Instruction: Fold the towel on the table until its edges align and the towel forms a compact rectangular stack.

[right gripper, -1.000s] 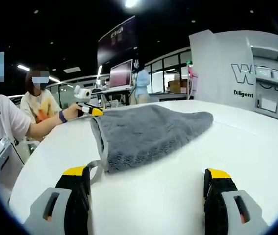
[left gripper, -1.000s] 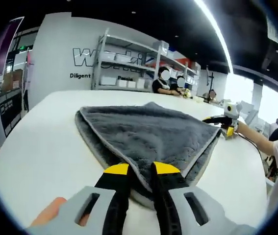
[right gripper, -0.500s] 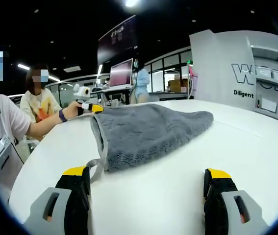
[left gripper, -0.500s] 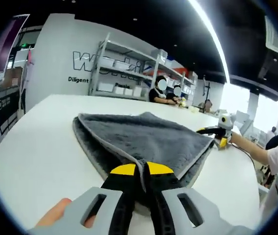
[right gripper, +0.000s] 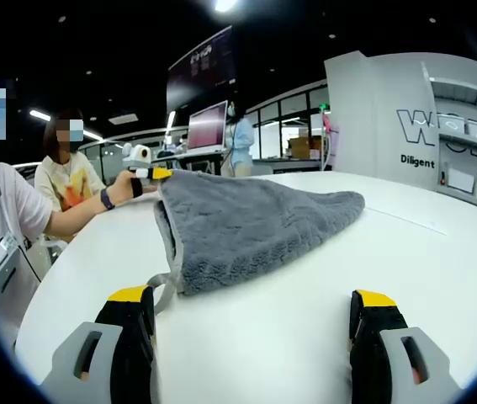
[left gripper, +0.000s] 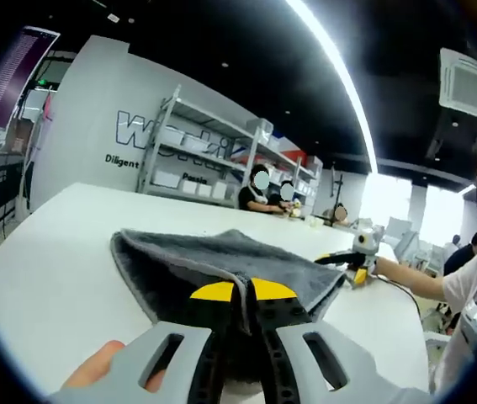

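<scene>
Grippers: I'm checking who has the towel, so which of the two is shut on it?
The left gripper: its yellow-tipped jaws are pinched together on the grey towel. The right gripper rests with jaws wide apart on the white table.

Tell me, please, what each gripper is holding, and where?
The left gripper pinches the grey towel by its near corner; the right gripper is open, holding nothing.
</scene>
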Motion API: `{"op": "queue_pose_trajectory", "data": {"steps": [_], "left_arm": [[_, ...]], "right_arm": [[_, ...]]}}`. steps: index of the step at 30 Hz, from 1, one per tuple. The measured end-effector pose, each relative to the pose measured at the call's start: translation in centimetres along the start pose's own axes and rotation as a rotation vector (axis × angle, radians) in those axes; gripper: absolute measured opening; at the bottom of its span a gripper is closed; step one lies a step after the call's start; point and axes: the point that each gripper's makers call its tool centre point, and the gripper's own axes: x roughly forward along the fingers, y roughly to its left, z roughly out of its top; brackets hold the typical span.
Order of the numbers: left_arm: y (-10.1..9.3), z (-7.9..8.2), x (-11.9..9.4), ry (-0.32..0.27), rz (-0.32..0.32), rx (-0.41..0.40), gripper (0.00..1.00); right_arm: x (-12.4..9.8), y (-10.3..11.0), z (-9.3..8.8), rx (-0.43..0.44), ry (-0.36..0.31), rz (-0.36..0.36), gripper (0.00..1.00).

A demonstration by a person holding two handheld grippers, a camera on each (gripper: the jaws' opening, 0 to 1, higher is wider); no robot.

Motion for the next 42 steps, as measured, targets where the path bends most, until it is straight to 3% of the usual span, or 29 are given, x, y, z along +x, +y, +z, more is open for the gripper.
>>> {"op": "queue_pose_trajectory", "data": {"steps": [5,13,21,30,32,42], "left_arm": [[0.0,1.0,-0.4,-0.037,-0.028,-0.032,0.04],[0.2,0.1,-0.8,0.019,-0.015,-0.114,0.04],[0.0,-0.8,-1.6,0.064,0.002,-0.137,0.04],[0.6,-3.1,-1.6,0.165,0.081,-0.088,0.04],[1.1,-3.9,-1.8,0.207,0.124,-0.061,0.04],[0.9,-6.0,-1.3,0.305,0.198,0.021,0.04]], "right_arm": [[0.0,0.0,0.0,0.001,-0.002,0.0,0.99],[0.0,0.3,0.0,0.001,-0.004,0.002,0.99],[-0.1,0.3,0.2,0.01,-0.016,0.005,0.99],[-0.2,0.3,0.4,0.013,-0.026,0.005,0.99],[-0.2,0.3,0.4,0.015,-0.028,0.005,0.99],[-0.2,0.2,0.5,0.018,-0.032,0.009,0.99]]}}
